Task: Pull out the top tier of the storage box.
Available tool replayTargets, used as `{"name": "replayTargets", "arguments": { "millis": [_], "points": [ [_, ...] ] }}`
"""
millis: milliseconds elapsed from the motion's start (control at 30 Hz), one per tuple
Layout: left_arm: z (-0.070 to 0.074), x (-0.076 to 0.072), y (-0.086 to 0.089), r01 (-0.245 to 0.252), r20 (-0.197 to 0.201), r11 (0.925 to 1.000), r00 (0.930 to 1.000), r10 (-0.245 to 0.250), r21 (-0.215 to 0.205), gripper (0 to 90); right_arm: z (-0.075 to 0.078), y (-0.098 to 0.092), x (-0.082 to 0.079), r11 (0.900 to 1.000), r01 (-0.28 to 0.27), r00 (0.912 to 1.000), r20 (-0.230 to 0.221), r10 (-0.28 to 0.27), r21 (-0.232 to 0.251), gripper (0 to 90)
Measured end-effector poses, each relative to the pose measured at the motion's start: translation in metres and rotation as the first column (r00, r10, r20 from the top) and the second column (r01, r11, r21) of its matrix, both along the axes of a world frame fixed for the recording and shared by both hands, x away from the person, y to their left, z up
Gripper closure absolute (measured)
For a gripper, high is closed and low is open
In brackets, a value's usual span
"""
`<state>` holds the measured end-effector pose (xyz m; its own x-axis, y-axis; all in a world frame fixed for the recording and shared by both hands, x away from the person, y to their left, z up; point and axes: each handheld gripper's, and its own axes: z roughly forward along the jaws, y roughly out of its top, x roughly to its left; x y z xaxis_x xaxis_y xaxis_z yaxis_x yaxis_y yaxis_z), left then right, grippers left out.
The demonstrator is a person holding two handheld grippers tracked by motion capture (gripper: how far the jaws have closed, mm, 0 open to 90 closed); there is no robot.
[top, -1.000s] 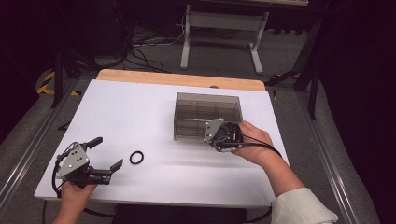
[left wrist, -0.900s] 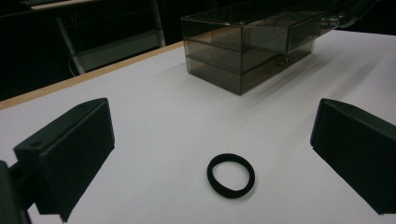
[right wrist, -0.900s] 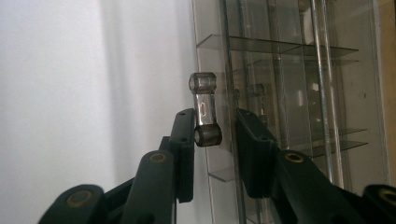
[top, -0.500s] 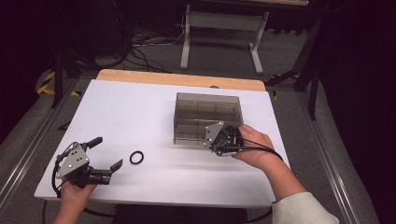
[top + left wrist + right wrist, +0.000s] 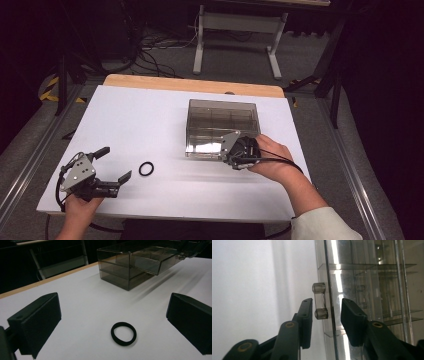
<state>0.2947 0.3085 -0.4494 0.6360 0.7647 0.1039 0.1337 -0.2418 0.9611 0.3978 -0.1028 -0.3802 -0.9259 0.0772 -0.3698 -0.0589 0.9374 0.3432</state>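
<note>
Right gripper point(image 5: 231, 156) sits at the front face of the clear drawer box point(image 5: 222, 120), at about 3 o'clock on the white table point(image 5: 150, 115). In the right gripper view the small clear drawer handle point(image 5: 320, 300) stands between the jaws, just ahead of the pads, its long axis parallel to the drawer front. The jaws have just been opening; they now stand apart on either side of the handle and front panel, pads clear of both, so nothing is gripped. In the left gripper view the top drawer point(image 5: 152, 260) juts out from the box front, partly pulled.

Left gripper point(image 5: 114, 167) rests at about 7 o'clock on the table, jaws wide apart, empty. The black ring point(image 5: 146, 168) lies flat just beyond its tips, toward 3 o'clock from it, in the high view; in the left gripper view the ring point(image 5: 123, 333) lies centred between the pads point(image 5: 37, 320), slightly ahead. The left hand is much nearer the ring; the right is well apart from it, across the sheet.

Surface: plain white sheet with a wooden edge point(image 5: 190, 85) at 12 o'clock. Room dark; cables on the floor point(image 5: 155, 47) and a grey stand point(image 5: 240, 35) beyond.
</note>
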Motion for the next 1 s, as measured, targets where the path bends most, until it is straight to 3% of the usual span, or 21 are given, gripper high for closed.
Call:
{"name": "replayTargets", "arguments": {
  "millis": [200, 400, 700, 800, 1000],
  "points": [
    [0.000, 0.000, 0.000, 0.002, 0.005, 1.0000, 1.0000, -0.002, 0.009, 0.6, 0.008, -0.003, -0.003, 0.998, 0.002, 0.9999, 0.014, -0.003, 0.065, 50.6],
    [0.000, 0.001, 0.000, 0.002, 0.005, 1.0000, 1.0000, -0.002, 0.009, 0.6, 0.016, -0.006, -0.006, 0.991, 0.036, 0.9983, 0.041, -0.042, 0.130, 40.4],
    [0.000, 0.001, 0.001, -0.002, 0.007, 0.9999, 1.0000, 0.002, 0.012, 0.5, 0.022, -0.012, -0.007, 0.980, 0.062, 0.9967, 0.039, -0.071, 0.189, 34.4],
    [0.001, 0.002, 0.000, -0.007, -0.006, 1.0000, 1.0000, 0.007, 0.004, 0.2, 0.024, -0.015, -0.007, 0.975, 0.066, 0.9958, 0.049, -0.078, 0.212, 31.2],
    [0.002, 0.005, 0.000, 0.008, -0.026, 0.9999, 0.9996, -0.007, 0.010, 0.2, 0.030, -0.026, -0.011, 0.953, 0.101, 0.9914, 0.051, -0.120, 0.285, 24.2]
  ]
}}
